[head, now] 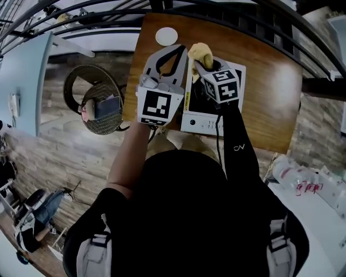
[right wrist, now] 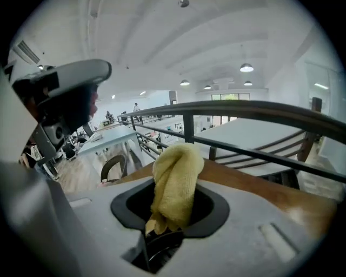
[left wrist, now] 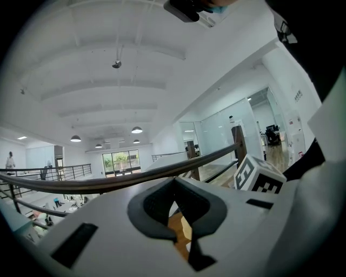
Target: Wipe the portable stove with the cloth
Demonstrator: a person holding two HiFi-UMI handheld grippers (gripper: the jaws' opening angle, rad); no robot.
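A white portable stove [head: 204,123] sits on the wooden table [head: 270,81], mostly hidden behind my two raised grippers. Above the stove, my right gripper [head: 198,63] is shut on a yellow cloth [head: 200,53]. In the right gripper view the cloth [right wrist: 175,173] bunches up out of the right gripper [right wrist: 172,211]. My left gripper [head: 180,50] is held up beside it on the left, jaws together at the tips with nothing held. In the left gripper view the left gripper [left wrist: 174,183] points out over the railing, and a strip of table shows through its gap.
A white round disc [head: 166,36] lies on the table's far side. A dark metal railing [head: 232,16] runs behind the table. A round wicker chair [head: 100,100] stands on the floor to the left. Plastic packets [head: 308,184] lie on a white surface at right.
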